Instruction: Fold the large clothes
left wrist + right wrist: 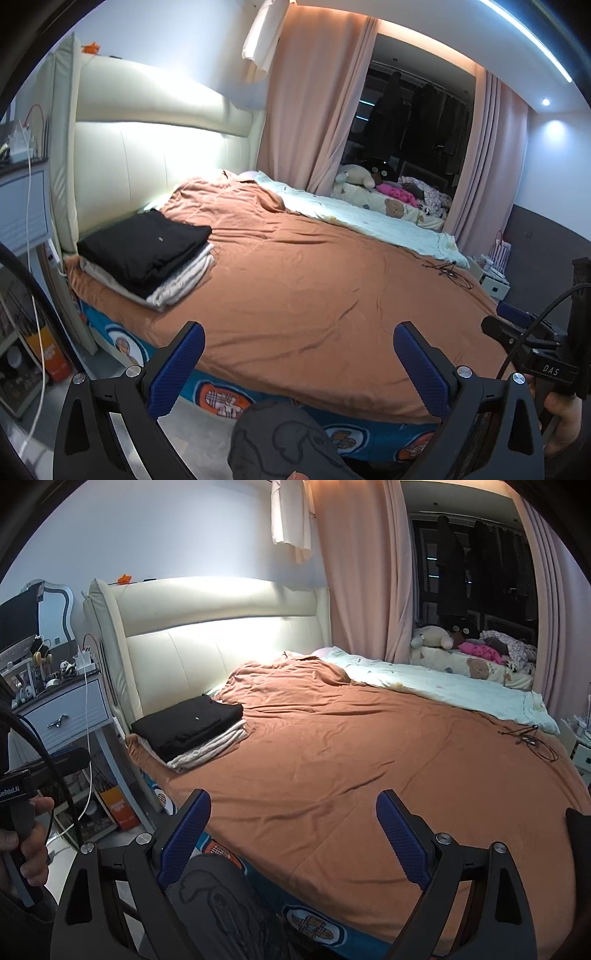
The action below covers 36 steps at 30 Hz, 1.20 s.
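A folded black garment [144,247] [188,723] lies on top of folded pale clothes [184,282] [210,751], stacked at the left of the bed by the headboard. An orange-brown sheet [314,280] [369,760] covers the bed. My left gripper [299,354] hovers over the bed's near edge, open, with nothing between its blue pads. My right gripper [295,823] is also open and empty, above the same edge. Each view catches the other gripper held in a hand: the right one [535,354] and the left one [18,794]. A knee in grey printed trousers [280,439] [218,897] sits below the fingers.
A pale green quilt [369,218] [443,686] runs along the far side of the bed, with a black cable [448,271] [532,738] near it. A cluttered nightstand [62,716] stands left of the cream headboard [221,642]. Plush toys [436,635] lie by the curtained window.
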Each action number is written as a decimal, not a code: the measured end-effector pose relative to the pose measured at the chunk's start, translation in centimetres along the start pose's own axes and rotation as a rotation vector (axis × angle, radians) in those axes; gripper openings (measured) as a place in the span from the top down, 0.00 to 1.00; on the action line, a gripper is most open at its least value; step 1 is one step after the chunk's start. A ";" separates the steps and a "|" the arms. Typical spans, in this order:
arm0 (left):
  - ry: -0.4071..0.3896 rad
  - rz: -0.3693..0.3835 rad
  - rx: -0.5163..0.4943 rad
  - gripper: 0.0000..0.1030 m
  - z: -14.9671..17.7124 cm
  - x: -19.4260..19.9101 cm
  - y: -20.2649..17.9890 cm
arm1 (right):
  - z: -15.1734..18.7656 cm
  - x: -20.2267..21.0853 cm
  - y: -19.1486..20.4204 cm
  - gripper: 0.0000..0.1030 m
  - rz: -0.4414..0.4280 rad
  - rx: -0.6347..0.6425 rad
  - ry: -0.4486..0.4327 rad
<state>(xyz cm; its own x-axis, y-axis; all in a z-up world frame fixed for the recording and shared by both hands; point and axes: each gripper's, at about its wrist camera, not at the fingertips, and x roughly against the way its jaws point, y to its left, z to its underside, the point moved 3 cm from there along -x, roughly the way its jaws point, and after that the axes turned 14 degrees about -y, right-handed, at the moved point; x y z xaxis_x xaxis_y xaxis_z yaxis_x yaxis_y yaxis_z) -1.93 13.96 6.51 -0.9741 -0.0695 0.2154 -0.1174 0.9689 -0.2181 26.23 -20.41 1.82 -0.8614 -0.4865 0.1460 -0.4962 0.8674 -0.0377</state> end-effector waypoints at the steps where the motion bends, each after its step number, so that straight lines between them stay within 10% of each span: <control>1: 0.000 -0.004 0.001 0.00 0.4 0.2 0.0 | 0.1 0.2 0.1 0.12 -0.001 0.002 -0.001; 36: -0.002 -0.006 -0.123 0.00 4.1 0.2 -3.7 | 3.1 0.0 -1.3 0.12 0.093 -0.096 0.031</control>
<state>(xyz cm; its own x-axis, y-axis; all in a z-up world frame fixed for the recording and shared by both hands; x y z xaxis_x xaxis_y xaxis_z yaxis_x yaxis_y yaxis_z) -2.44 9.37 3.42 -0.9739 -0.0756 0.2142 -0.0984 0.9903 -0.0980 26.51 -21.87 -1.24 -0.8988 -0.4012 0.1766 -0.4004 0.9154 0.0417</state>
